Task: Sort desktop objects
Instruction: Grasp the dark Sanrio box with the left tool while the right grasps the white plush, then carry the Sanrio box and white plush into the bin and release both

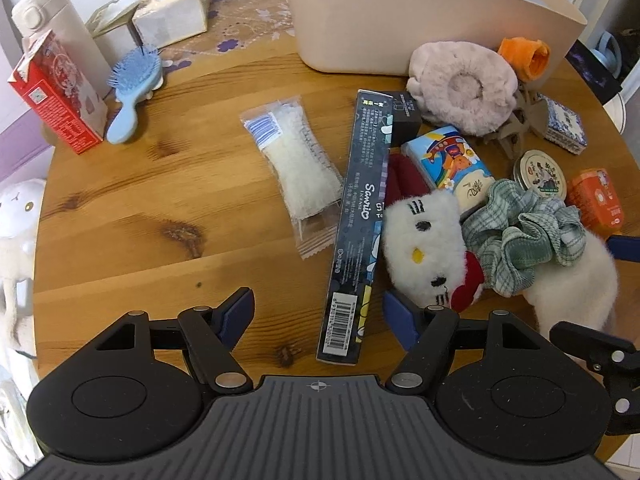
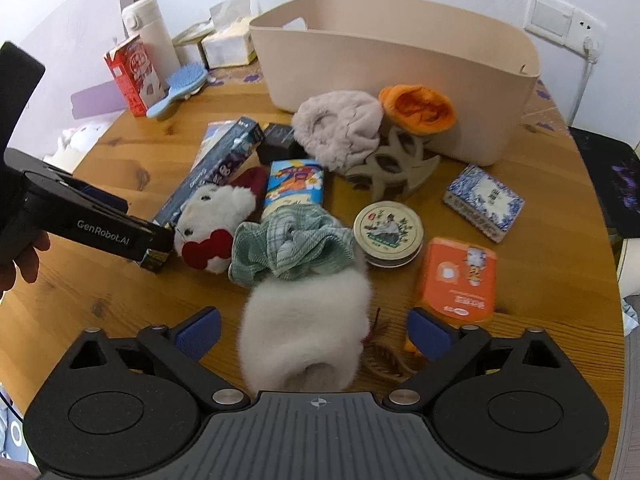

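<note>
Left gripper spread wide over the near end of a long dark box with a barcode, pads clear of it. Right gripper likewise spread, straddling a fluffy white plush without pressing it. Both lying near the middle of the round wooden table, a beige bin at its far edge.

Round wooden table (knotty) carries beige bin, clutter.
</note>
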### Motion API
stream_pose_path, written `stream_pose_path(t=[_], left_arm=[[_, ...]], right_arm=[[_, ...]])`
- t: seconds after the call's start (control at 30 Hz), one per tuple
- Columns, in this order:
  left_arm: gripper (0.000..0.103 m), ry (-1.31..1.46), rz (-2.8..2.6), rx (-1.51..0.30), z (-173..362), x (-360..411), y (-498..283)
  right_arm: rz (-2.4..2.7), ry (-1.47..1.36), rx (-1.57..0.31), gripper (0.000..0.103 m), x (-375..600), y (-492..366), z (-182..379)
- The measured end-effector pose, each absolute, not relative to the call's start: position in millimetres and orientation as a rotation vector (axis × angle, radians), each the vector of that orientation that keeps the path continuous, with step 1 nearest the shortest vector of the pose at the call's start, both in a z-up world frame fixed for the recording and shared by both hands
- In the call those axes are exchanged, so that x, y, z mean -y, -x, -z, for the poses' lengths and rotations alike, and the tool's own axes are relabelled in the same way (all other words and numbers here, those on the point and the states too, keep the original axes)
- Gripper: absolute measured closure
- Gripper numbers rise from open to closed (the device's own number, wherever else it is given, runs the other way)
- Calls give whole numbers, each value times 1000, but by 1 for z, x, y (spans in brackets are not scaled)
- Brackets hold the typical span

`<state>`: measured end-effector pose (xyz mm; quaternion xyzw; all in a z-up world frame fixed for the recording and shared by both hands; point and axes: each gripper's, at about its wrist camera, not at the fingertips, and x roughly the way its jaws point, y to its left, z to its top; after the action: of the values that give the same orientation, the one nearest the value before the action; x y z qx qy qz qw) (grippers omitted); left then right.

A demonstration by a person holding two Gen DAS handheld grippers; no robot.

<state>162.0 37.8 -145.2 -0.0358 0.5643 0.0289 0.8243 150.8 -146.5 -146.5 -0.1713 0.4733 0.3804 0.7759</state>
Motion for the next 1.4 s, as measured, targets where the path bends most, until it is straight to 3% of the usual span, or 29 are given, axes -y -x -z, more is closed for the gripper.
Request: stream_pose_path(t=[0.07, 0.27, 0.33, 0.43, 0.53, 0.73, 1.4], left_arm=[[33, 68, -61, -1211, 149, -35, -164], [62, 59, -33, -1231, 157, -30, -166], [78, 85, -16, -1226, 156, -31, -165], [79, 78, 1, -1229, 156, -29, -164], [80, 63, -18, -1216, 154, -26, -159], [80, 90, -22, -1199, 149, -25, -148], [80, 141, -3, -1100, 108, -28, -126]], right_arm=[[-824, 377, -1032, 10, 144, -152, 149], [-827, 410, -1051, 26, 139, -154, 153], [-838, 416, -1063, 41, 139, -154, 154], [-847, 426, -1070, 66, 139, -153, 155], [-864, 426, -1067, 81, 139, -152, 154], [-872, 428, -1050, 86, 141, -150, 147], [-805, 342, -955, 86, 173, -148, 109]])
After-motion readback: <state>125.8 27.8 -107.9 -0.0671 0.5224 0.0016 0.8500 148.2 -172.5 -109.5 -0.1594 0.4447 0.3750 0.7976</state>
